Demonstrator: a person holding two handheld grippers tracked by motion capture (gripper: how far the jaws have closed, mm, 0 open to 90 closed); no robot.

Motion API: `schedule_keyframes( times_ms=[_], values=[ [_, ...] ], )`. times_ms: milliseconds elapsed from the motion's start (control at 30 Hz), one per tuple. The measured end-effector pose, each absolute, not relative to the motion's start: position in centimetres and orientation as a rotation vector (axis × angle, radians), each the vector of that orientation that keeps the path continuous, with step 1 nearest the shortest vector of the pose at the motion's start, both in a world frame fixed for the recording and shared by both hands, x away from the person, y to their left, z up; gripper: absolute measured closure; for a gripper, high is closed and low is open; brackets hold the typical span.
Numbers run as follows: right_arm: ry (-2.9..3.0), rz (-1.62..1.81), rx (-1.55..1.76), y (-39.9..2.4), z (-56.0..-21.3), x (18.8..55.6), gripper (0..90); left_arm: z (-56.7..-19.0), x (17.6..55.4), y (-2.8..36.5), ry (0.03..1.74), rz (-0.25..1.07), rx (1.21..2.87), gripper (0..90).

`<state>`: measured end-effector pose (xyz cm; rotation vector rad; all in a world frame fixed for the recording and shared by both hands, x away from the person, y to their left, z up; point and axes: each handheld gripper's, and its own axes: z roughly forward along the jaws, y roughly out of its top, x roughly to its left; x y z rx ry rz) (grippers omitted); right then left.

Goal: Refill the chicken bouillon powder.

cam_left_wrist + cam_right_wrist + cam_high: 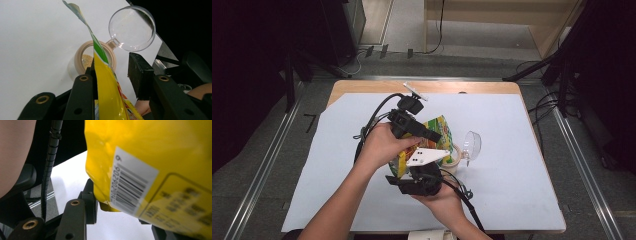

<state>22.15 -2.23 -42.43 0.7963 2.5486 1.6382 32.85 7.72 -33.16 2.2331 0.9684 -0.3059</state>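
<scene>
A yellow and green snack bag (439, 127) is held tilted over a small beige jar (455, 155) whose clear round lid (472, 144) is swung open to the right. Tan crumbs lie in the jar (80, 57), just beyond the bag's open top edge (100, 52). My left gripper (432, 135) is open around the bag's upper part. In the left gripper view the bag (107, 87) lies against one jaw and a gap separates it from the other. My right gripper (407, 170) is shut on the bag's barcoded bottom end (150, 157). The bag hides its far jaw.
A white sheet (522, 165) covers most of the wooden table (362, 86). The clear lid (132, 28) stands close beside the left gripper's (112, 65) far jaw. The right gripper's cable (469, 205) trails toward the near edge. Metal floor rails run along both sides.
</scene>
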Motion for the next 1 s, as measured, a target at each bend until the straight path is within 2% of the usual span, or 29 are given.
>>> schedule_keyframes(
  times_ms=[633, 1000],
  values=[
    [2.533, 1.641, 0.793, -2.18, -42.77, 22.07, 61.2, -32.76, 32.15, 7.00, 0.950, -0.250, 2.269, 66.7],
    [2.536, 1.640, 0.791, -2.21, -42.68, 22.16, 61.3, -32.79, 32.32, 7.15, 0.954, -0.264, 2.259, 66.7]
  ],
)
